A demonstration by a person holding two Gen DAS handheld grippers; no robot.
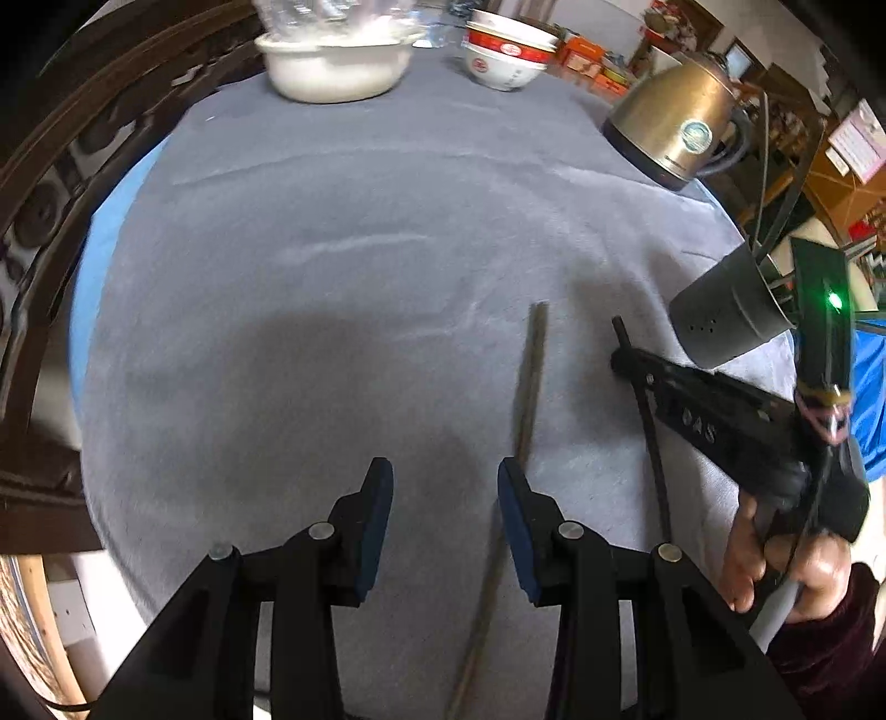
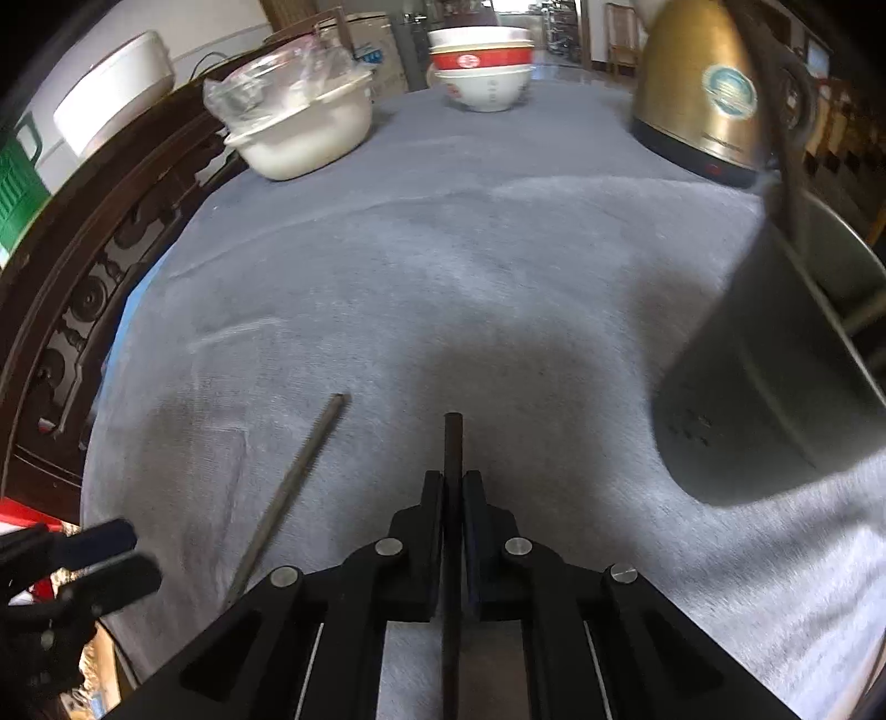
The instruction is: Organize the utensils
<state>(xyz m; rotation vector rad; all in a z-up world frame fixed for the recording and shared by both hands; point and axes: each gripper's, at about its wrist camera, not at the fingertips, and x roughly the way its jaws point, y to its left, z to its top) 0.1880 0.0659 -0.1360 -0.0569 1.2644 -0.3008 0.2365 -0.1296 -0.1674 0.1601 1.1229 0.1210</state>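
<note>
My right gripper (image 2: 453,484) is shut on a dark chopstick (image 2: 453,443) that sticks out forward between its jaws, low over the grey cloth; it also shows in the left wrist view (image 1: 623,363). A second chopstick (image 1: 529,382) lies on the cloth, its near part running under my left gripper's right finger; in the right wrist view it (image 2: 293,487) lies to the left. My left gripper (image 1: 446,487) is open and empty above the cloth. A dark metal utensil holder (image 1: 731,313) with utensils in it stands at the right, close in the right wrist view (image 2: 775,360).
A grey cloth (image 1: 360,249) covers the table. At the far side stand a white bowl with glassware (image 1: 338,61), stacked red-and-white bowls (image 1: 506,52) and a gold kettle (image 1: 678,119). A dark carved chair back (image 1: 39,183) runs along the left edge.
</note>
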